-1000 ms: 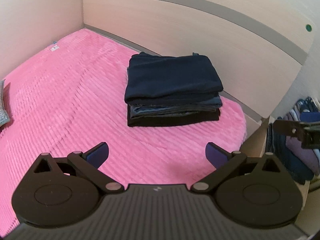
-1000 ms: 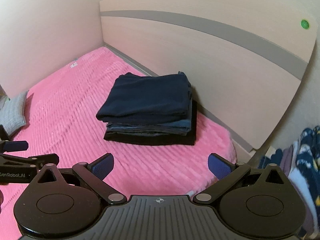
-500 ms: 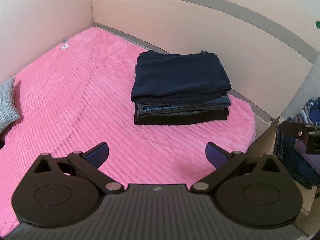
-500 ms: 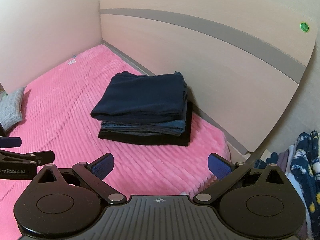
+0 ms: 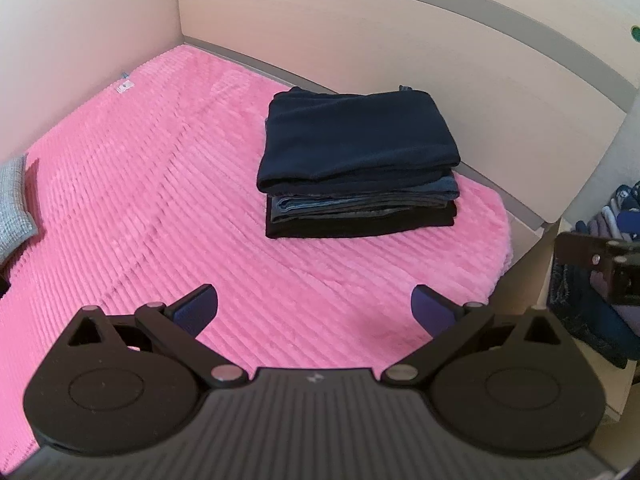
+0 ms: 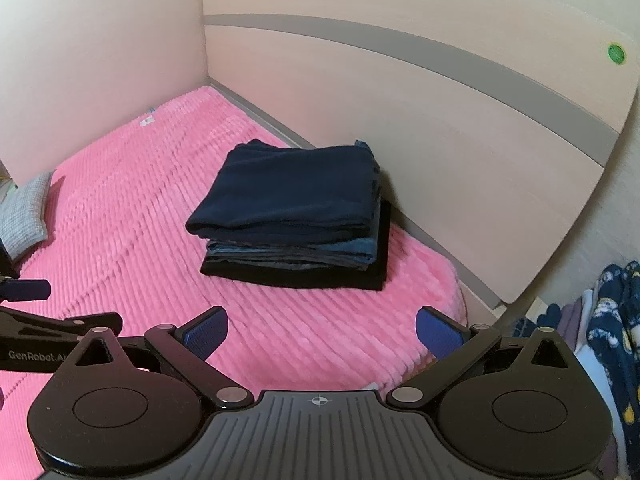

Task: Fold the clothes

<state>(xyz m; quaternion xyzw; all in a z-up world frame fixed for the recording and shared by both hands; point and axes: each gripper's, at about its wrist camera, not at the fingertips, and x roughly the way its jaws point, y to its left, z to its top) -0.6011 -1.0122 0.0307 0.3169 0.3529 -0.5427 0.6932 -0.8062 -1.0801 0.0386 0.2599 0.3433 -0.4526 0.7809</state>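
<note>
A neat stack of folded dark clothes rests on the pink ribbed blanket near the headboard: a navy piece on top, denim in the middle, a black piece at the bottom. My left gripper hovers open above the blanket, well short of the stack, with nothing between its fingers. My right gripper is likewise open and empty near the bed's corner. Each gripper shows at the edge of the other's view.
A light wooden headboard with a grey stripe runs behind the stack. A grey cushion lies at the left. Unfolded patterned clothes hang off the bed's right side.
Both views have shifted slightly: the stack now sits a little further right in each frame, and the grey cushion has come further into view at the left. Both grippers have stayed open.
</note>
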